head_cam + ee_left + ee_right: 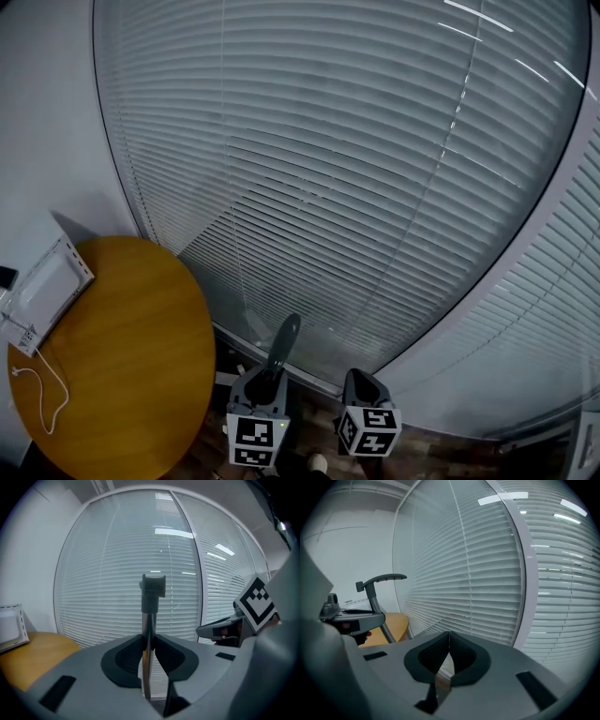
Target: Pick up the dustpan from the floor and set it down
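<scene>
My left gripper (149, 643) pinches the slim metal dustpan handle (149, 617), upright with a dark grey grip, just beside the round yellow wooden table (122, 375). My right gripper (448, 644), farther from the table, is pressed together on nothing.

- The window blinds (356, 187) stand ahead, behind everything.
- The round table (131, 375) is at the left, near them.
- A flat panel (47, 291) lies at the table's left edge, with a cable (42, 389) beside it.
- The left gripper (265, 382) is right of the table, with the dustpan handle (284, 339) upright between its jaws.
- The right gripper (361, 386) is further right.
</scene>
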The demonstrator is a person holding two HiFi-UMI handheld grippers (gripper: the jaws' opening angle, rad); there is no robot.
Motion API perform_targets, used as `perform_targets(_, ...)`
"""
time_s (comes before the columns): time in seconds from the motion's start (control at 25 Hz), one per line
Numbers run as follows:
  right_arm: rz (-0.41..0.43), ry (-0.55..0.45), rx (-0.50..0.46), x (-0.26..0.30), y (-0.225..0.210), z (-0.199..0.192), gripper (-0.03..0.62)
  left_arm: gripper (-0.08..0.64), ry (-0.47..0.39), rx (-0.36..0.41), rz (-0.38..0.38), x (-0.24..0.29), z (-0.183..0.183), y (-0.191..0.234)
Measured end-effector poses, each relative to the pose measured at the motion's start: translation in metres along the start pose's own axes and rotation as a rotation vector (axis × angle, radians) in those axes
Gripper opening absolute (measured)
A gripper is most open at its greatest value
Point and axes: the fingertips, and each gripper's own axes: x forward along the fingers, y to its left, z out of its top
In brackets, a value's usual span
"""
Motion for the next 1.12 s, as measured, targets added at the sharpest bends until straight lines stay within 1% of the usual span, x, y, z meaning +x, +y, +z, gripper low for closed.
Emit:
perform_targets(0.08,0.006,0.004,0.0,0.004,0.005,-0.003,0.032,0.089,0.006,0.001,-0.002,0.001,-0.006,0.004)
perform_targets(0.24,0.02,0.01,-0.017,0.01,0.006,-0.01,0.032,0.089,0.039,-0.01,0.017,0.006,-0.025,0.008)
perform_targets(0.36,0.015,0.004,-0.007,0.014,0.001,-0.017,0.032,0.089,0.033,-0.011,0.017,0.009,-0.036,0.01)
perform_targets(0.52,0.003,0.019,0.002,0.021,-0.005,-0.037,0.032,0.089,0.027,-0.007,0.006,0.013,-0.05,0.012)
perform_targets(0.84,-0.011,0.058,0.034,0.043,-0.021,-0.086,0.032,0.089,0.058,0.021,-0.005,0.045,-0.091,0.009)
perform_targets(0.96,0.0,0.059,0.037,0.058,-0.032,-0.097,0.032,0.089,0.067,0.033,-0.004,0.065,-0.101,0.012)
perform_targets(1.12,-0.001,0.069,0.044,0.07,-0.042,-0.107,0.032,0.089,0.082,0.027,0.001,0.079,-0.112,0.015)
